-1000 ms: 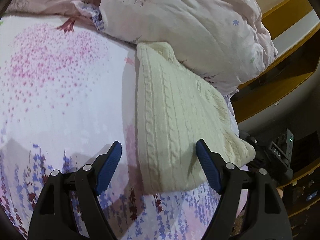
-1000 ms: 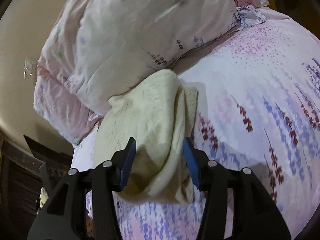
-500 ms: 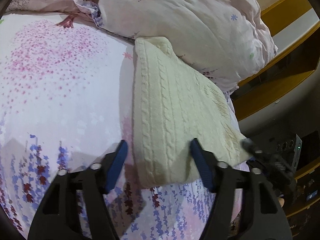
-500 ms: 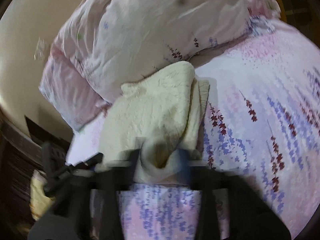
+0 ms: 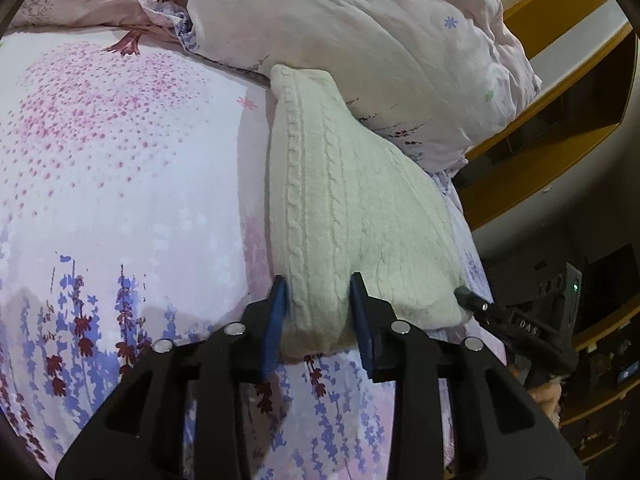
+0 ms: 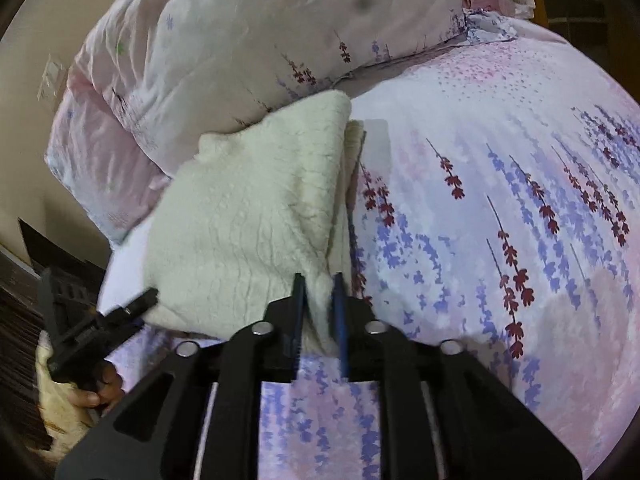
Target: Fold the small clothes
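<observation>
Dim, warm indoor light from above. Soft shadows on the bedsheet (image 5: 120, 200) just below and left of the left gripper (image 5: 318, 304). Sharp in the left wrist view; slightly motion-blurred in the right. Strong fisheye bending, dark corners.

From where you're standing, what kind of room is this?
Most likely a bedroom. A cream knitted garment lies on a floral bedsheet, a big rumpled pillow or duvet is piled behind it, and wooden furniture stands alongside.
</observation>
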